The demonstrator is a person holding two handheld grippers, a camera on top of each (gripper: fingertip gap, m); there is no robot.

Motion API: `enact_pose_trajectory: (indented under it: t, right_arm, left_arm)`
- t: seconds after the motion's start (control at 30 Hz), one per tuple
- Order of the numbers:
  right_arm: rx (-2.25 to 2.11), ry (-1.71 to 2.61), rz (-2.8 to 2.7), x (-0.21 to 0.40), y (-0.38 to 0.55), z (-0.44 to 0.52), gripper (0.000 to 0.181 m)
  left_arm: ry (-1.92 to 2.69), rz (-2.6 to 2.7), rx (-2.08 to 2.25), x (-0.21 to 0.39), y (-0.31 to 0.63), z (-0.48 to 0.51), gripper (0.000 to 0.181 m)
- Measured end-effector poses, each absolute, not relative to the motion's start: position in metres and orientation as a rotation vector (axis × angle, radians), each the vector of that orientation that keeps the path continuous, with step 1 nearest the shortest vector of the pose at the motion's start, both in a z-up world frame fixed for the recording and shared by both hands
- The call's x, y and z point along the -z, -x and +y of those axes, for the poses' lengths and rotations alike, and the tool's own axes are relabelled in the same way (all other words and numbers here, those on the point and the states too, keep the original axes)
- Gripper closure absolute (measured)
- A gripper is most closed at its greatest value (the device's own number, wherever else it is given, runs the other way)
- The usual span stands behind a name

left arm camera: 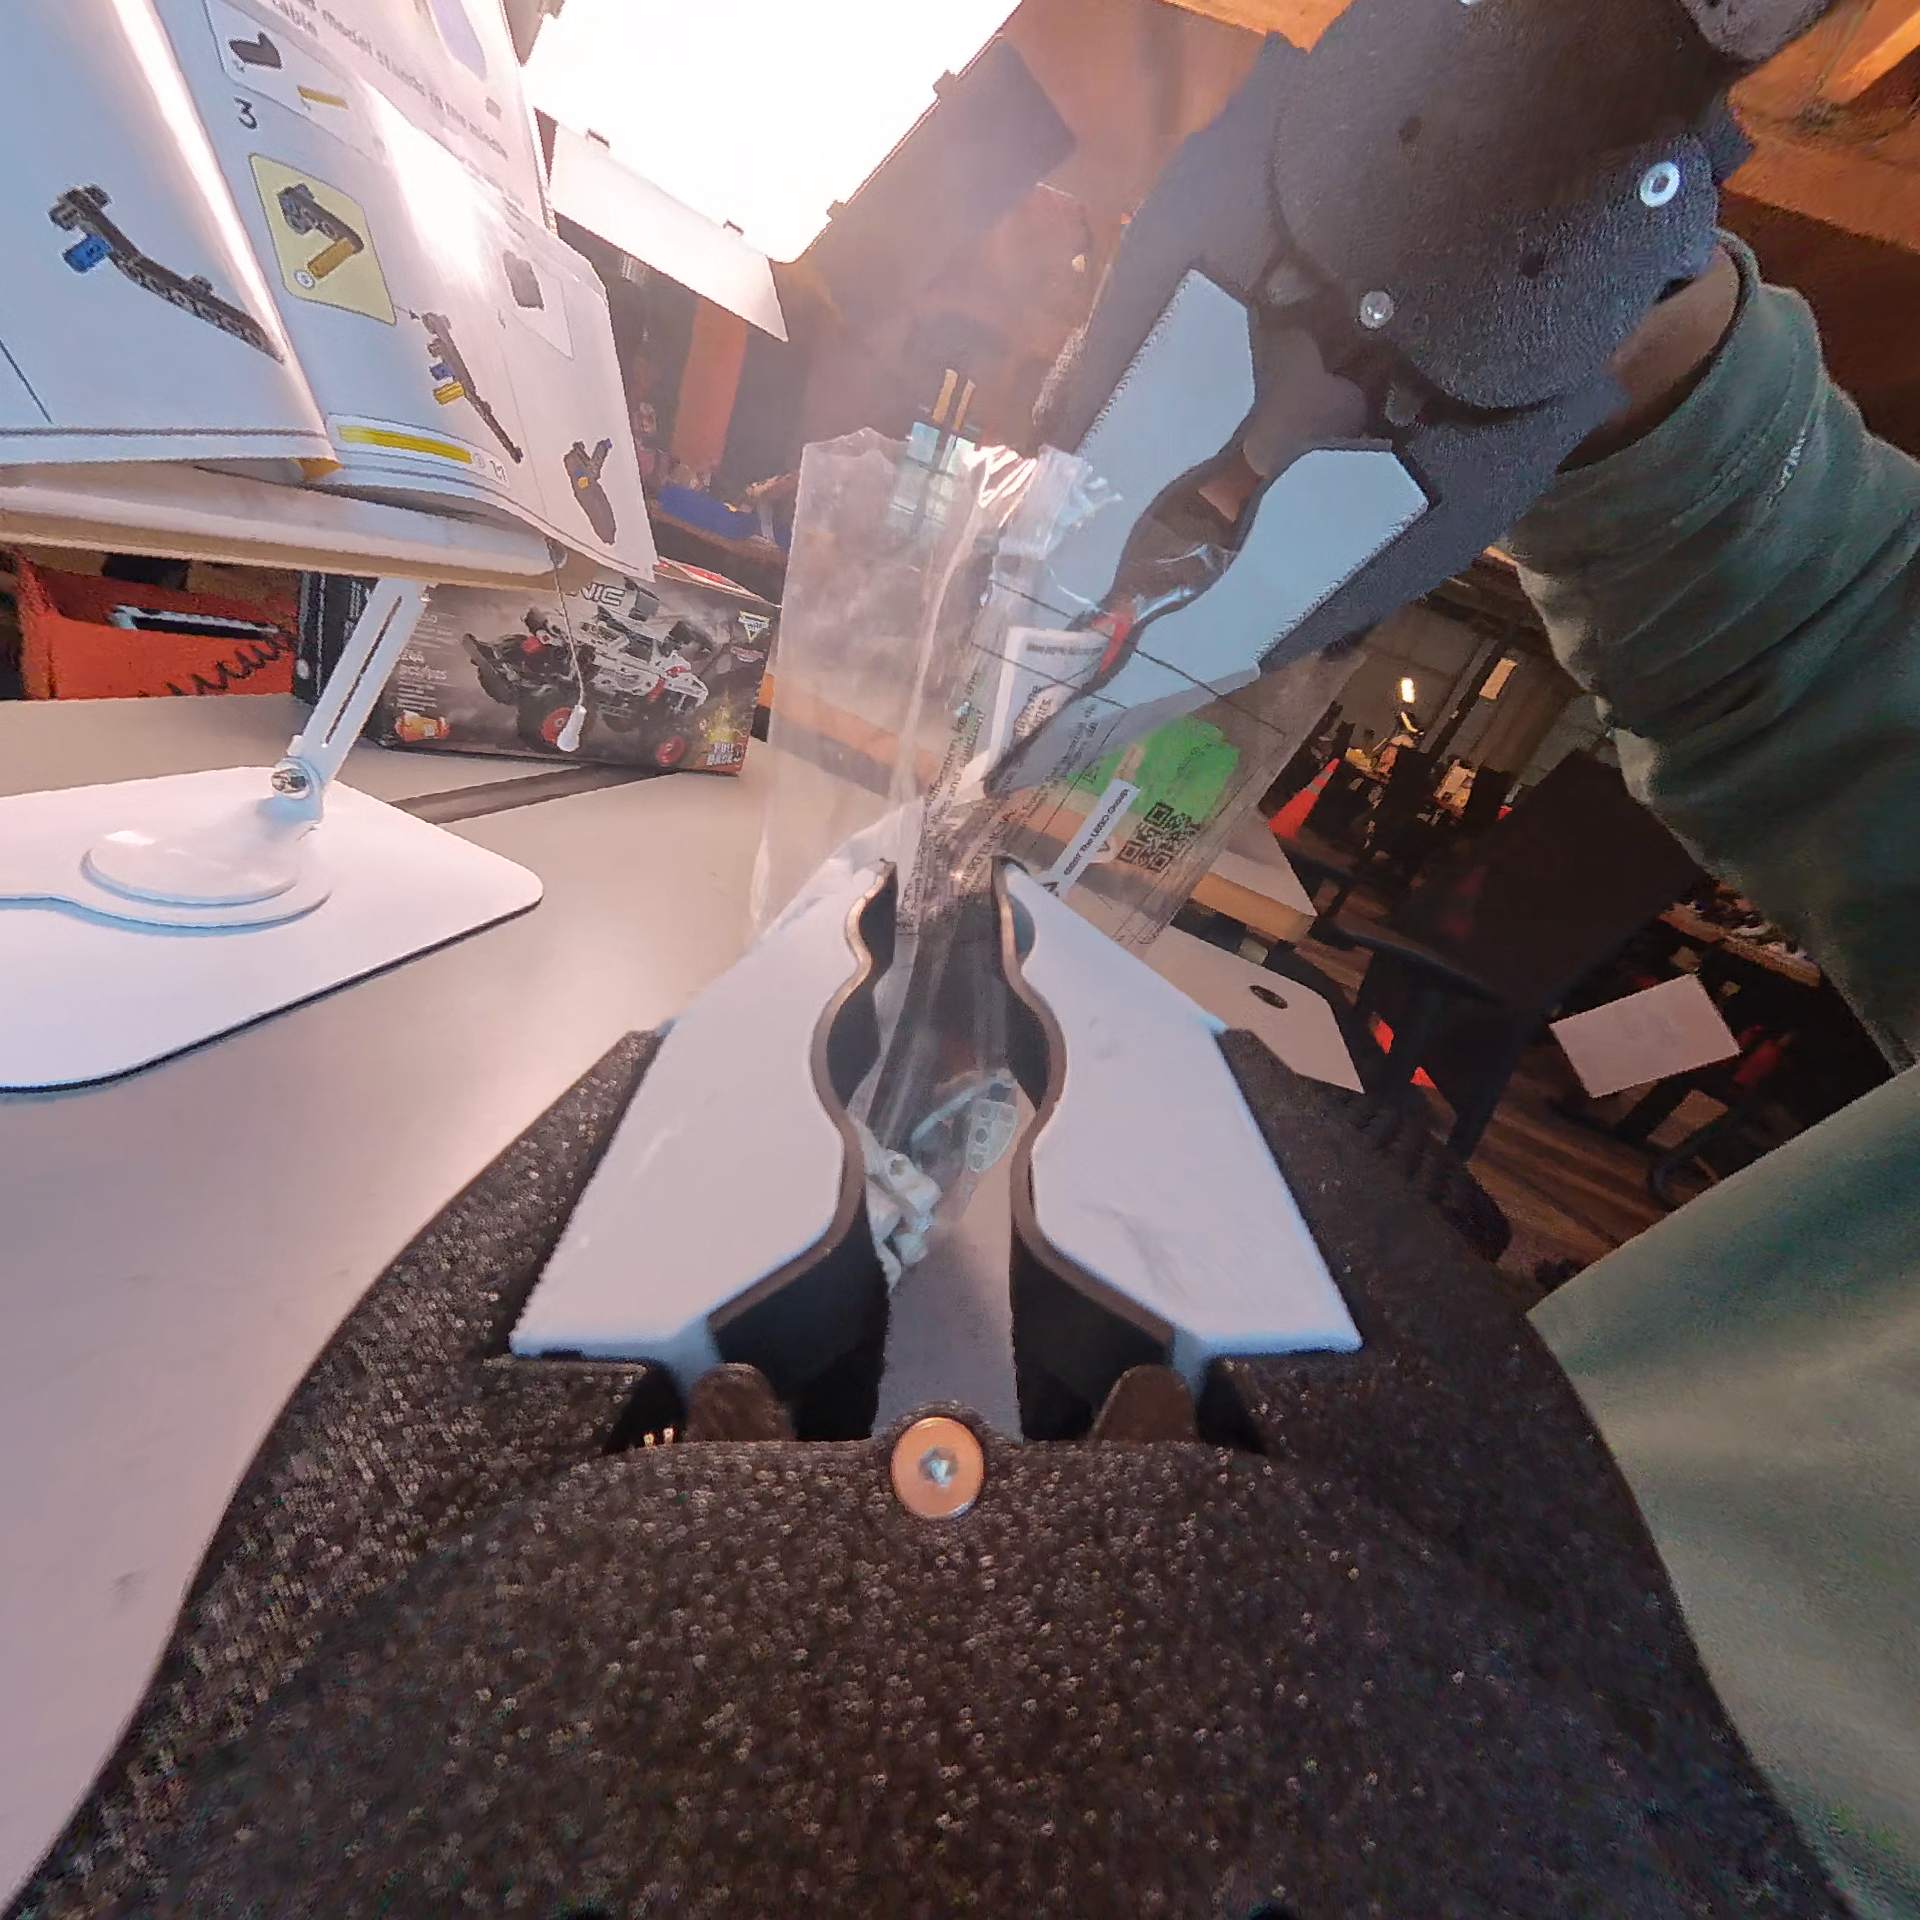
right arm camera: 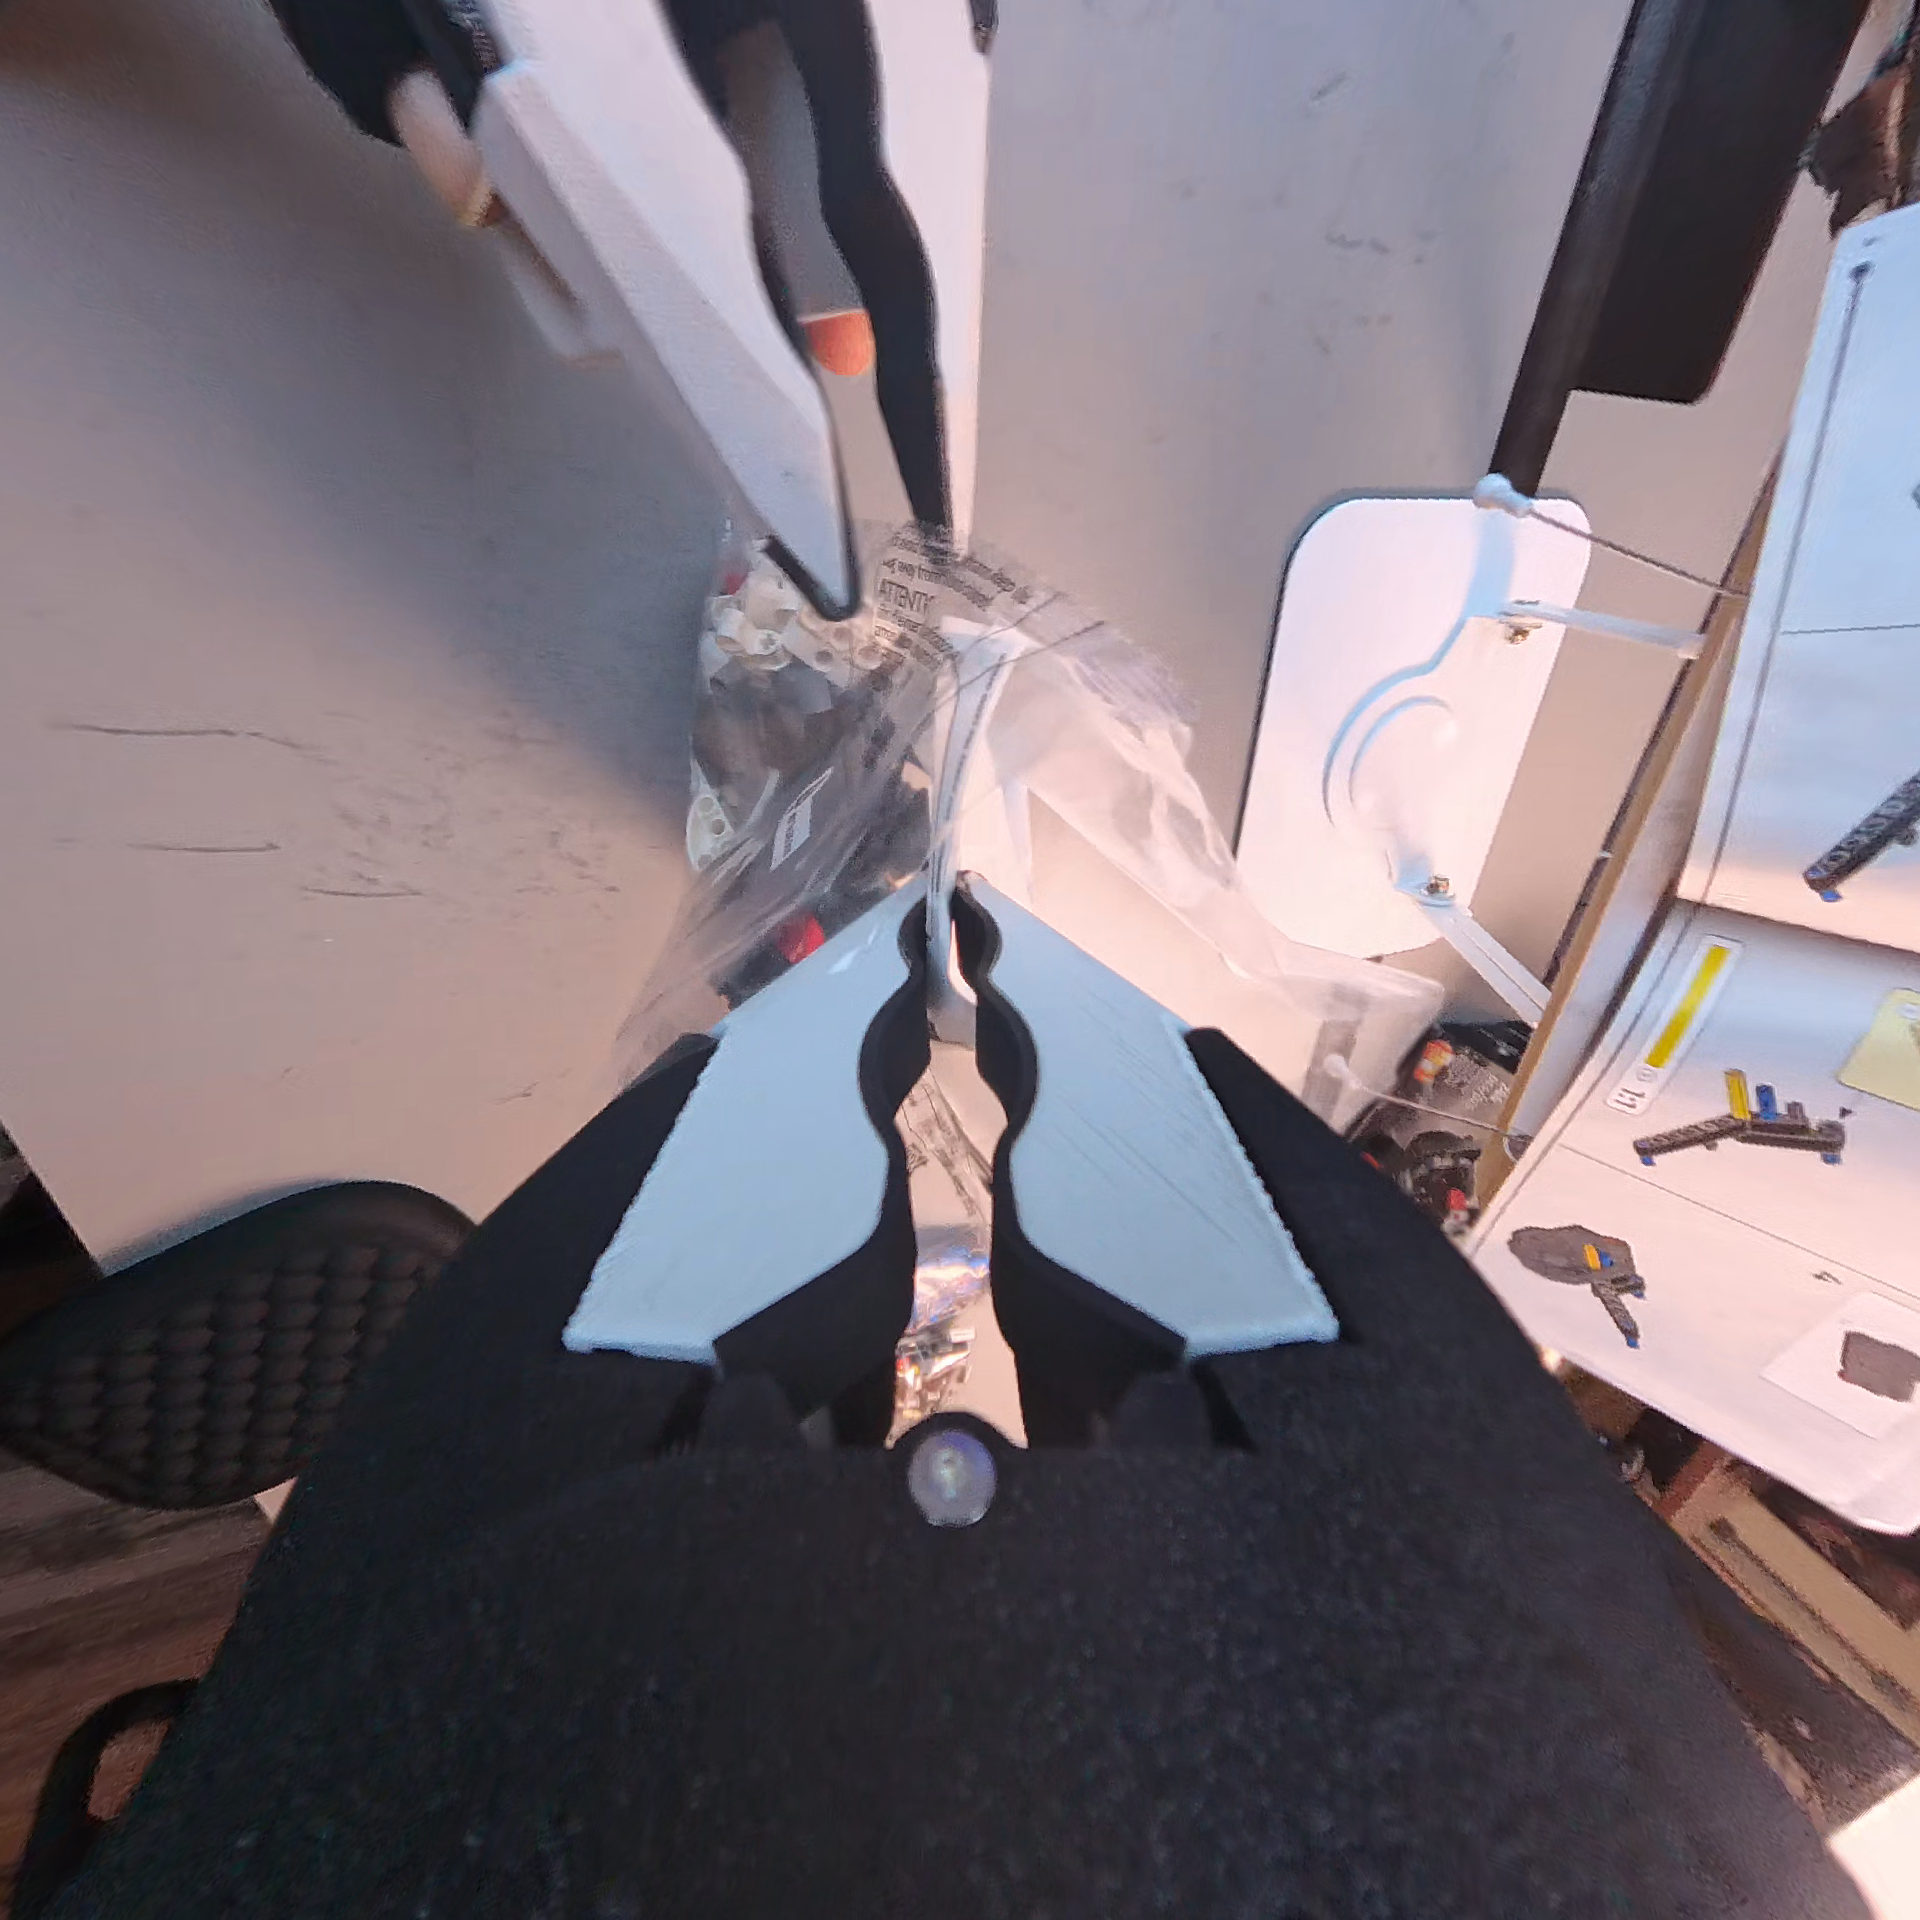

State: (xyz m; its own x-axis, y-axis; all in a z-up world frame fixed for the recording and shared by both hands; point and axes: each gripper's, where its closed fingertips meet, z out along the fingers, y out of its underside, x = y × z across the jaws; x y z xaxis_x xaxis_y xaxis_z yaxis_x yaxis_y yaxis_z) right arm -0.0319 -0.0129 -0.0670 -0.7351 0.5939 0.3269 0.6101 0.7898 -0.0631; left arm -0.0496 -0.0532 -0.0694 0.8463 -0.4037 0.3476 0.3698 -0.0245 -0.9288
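Observation:
A clear plastic bag (left arm camera: 894, 644) of small white, grey and black building pieces is held up over the grey table (left arm camera: 156, 1195). My left gripper (left arm camera: 940, 878) is shut on the bag's lower part, and loose pieces show between its fingers. My right gripper (left arm camera: 1070, 686) comes in from the upper right and pinches the bag's upper part. In the right wrist view my right gripper (right arm camera: 951, 888) is shut on a thin edge of the bag (right arm camera: 810, 769). My left gripper (right arm camera: 888, 566) reaches in from the top and grips the bag's far side.
An open instruction booklet (left arm camera: 312, 312) rests on a white stand with a flat base (left arm camera: 208, 914) at the left. A toy truck box (left arm camera: 582, 675) stands behind it. A green sleeve (left arm camera: 1714, 623) is at the right. A black mesh chair (right arm camera: 208, 1340) sits below the table edge. My right fingertips sit around 5 centimetres from my left ones.

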Motion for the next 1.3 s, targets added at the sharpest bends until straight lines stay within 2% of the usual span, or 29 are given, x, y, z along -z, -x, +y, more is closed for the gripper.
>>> enact_pose_trajectory:
  t: [0.17,0.3,0.5,0.63,0.73,0.83,0.97,1.1,1.2,1.27,1.3]
  right_arm:
    - [0.028,1.009,-2.578,0.062,0.039,-0.012,0.181]
    - [-0.033,1.007,-2.447,0.029,0.047,-0.007,0.181]
    - [0.065,0.953,-2.600,0.076,0.029,-0.011,0.181]
    - [0.120,0.948,-2.632,0.077,0.033,-0.012,0.181]
    - [0.272,0.924,-2.493,0.063,0.049,0.020,0.181]
    - [0.165,1.014,-2.597,0.083,0.038,0.012,0.181]
    - [0.016,0.898,-2.686,0.091,0.037,-0.017,0.181]
    - [0.324,0.873,-2.633,0.097,0.038,0.025,0.181]
    - [0.134,0.924,-2.749,0.104,0.028,-0.001,0.181]
    - [0.179,0.875,-2.701,0.102,0.034,0.006,0.181]
    - [0.149,0.876,-2.690,0.100,0.036,0.005,0.181]
  left_arm:
    - [1.595,0.084,0.465,0.087,0.050,-0.046,0.155]
    - [1.631,0.106,0.404,0.094,0.047,-0.041,0.171]
    - [1.596,0.144,0.394,0.086,0.043,-0.045,0.179]
    - [1.608,0.173,0.326,0.086,0.044,-0.048,0.181]
    - [1.605,0.178,0.340,0.084,0.049,-0.052,0.181]
    - [1.606,0.198,0.380,0.085,0.046,-0.054,0.181]
    - [1.596,0.246,0.369,0.083,0.037,-0.055,0.180]
    - [1.590,0.277,0.369,0.080,0.034,-0.060,0.181]
    - [1.603,0.314,0.355,0.083,0.031,-0.061,0.181]
    - [1.570,0.321,0.377,0.078,0.028,-0.062,0.177]
    - [1.547,0.314,0.390,0.073,0.028,-0.063,0.168]
